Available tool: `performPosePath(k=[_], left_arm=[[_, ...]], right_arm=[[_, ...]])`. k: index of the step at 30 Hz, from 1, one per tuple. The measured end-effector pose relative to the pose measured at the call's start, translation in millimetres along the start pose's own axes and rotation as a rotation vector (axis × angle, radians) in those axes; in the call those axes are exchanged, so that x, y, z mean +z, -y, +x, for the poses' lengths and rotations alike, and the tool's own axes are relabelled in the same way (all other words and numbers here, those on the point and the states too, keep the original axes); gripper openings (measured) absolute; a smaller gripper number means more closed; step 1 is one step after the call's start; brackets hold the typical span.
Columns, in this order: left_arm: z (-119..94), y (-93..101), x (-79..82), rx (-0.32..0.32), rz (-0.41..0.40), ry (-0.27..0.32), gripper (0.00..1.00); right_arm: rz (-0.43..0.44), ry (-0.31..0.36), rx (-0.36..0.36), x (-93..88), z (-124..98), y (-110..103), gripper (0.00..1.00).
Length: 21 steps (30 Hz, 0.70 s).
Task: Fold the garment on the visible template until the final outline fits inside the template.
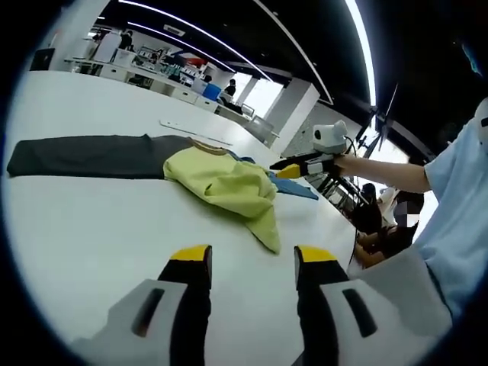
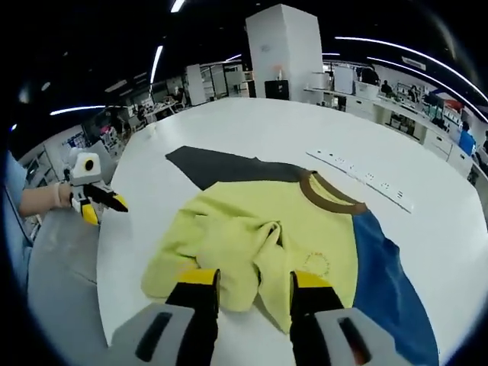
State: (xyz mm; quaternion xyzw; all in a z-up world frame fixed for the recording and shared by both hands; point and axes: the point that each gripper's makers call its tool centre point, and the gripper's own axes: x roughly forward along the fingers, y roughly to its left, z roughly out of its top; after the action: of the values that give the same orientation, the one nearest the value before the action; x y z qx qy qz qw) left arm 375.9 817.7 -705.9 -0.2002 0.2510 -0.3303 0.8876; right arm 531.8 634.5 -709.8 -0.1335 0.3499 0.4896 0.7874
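While the big white bench is stretching out wide, the garment is lying flat on it — a yellow top with a brown collar, one dark grey sleeve and one blue sleeve. The yellow front is bunching up in soft folds near the middle. A long white strip is lying on the bench just past the collar, apart from the garment. In the right gripper view, the right hand-held gripper is hanging over the yellow hem with its jaws apart, holding nothing. The left hand-held gripper is hovering over bare bench near the garment's yellow edge — its jaws are apart too, holding nothing.
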Motion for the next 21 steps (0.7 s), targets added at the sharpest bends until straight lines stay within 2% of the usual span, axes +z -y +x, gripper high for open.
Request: performPosePath(k=[4, 7, 11, 14, 18, 21], left_arm=[[-0.7, -0.2, 0.1, 0.001, -0.001, 0.001, 0.4], [-1.9, -0.3, 0.3, 0.003, -0.003, 0.002, 0.4], [-3.6, -1.4, 0.3, 0.01, -0.005, 0.006, 0.39], [-4.1, -2.4, -0.3, 0.013, -0.007, 0.007, 0.39], [-4.3, -2.7, -0.3, 0.015, -0.009, 0.008, 0.39], [-4.2, -3.2, 0.2, 0.015, -0.011, 0.009, 0.39]], right_arm=[[0.026, -0.016, 0.007, -8.2, 3.3, -3.6, 0.26], [0.069, -0.018, 0.002, -12.4, 7.3, -4.4, 0.25], [0.066, -0.029, 0.005, -17.0, 10.9, -5.4, 0.16], [0.093, -0.041, 0.013, -21.3, 14.6, -7.7, 0.15], [0.085, -0.064, 0.011, -27.2, 18.6, -9.8, 0.1], [0.095, -0.057, 0.012, -26.3, 18.2, -7.5, 0.08]])
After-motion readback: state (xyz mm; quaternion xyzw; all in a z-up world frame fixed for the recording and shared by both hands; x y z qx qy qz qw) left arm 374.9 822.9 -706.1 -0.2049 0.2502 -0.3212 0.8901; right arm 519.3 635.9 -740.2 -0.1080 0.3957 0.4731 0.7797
